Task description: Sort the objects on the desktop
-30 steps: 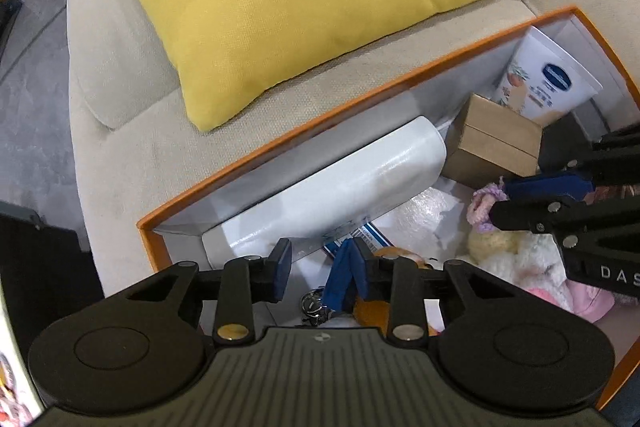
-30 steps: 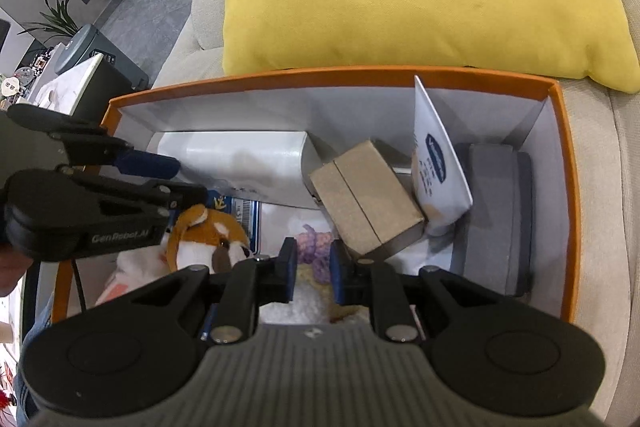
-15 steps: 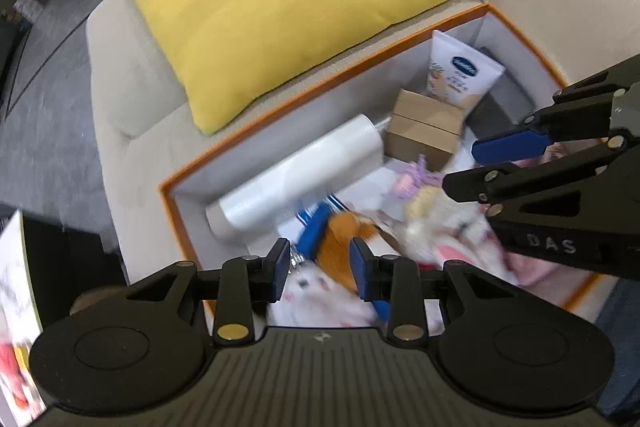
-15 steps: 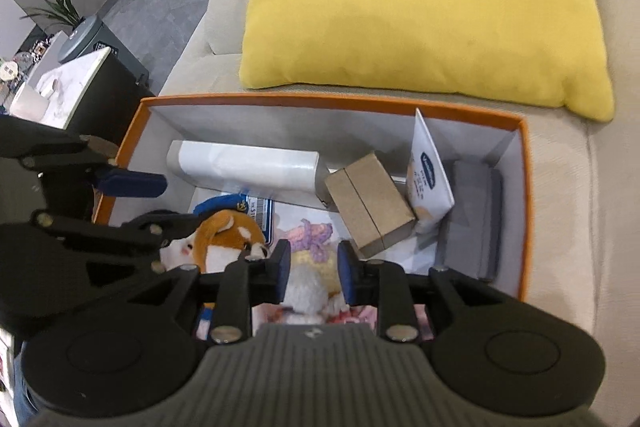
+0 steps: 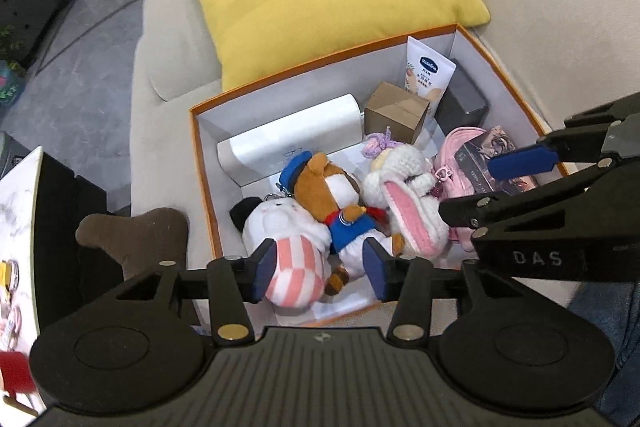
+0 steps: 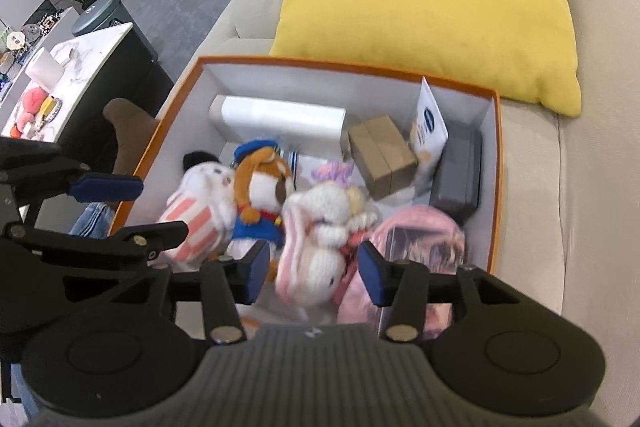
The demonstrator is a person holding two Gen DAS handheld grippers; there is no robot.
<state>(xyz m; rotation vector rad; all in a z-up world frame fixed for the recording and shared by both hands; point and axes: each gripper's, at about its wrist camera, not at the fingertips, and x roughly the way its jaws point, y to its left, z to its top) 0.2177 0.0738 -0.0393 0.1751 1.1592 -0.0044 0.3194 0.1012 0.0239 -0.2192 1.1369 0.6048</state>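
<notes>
Both tongs apart over the orange box (image 5: 204, 187) on the sofa, nothing clamped: left tongs (image 5: 320, 269) and right tongs (image 6: 310, 273) with jaws just opened wider, plush toys showing between them but clear of the pads. Sorted things all inside the box: striped plush (image 5: 288, 247) at 7 o'clock, brown sailor plush (image 5: 336, 195) at centre, white bunny plush (image 6: 320, 227) just beside it, pink pouch (image 5: 460, 163) at 3 o'clock, white roll (image 5: 288, 143), cardboard box (image 5: 394, 113), lotion tube (image 5: 426, 71) and grey case (image 5: 462, 99) along the far wall, 11 to 1 o'clock. Likely a release and withdrawal. Best done lifting straight clear, keeping jaws wide, avoiding snagging plush ears or the box rim, keeping the two tools apart.
</notes>
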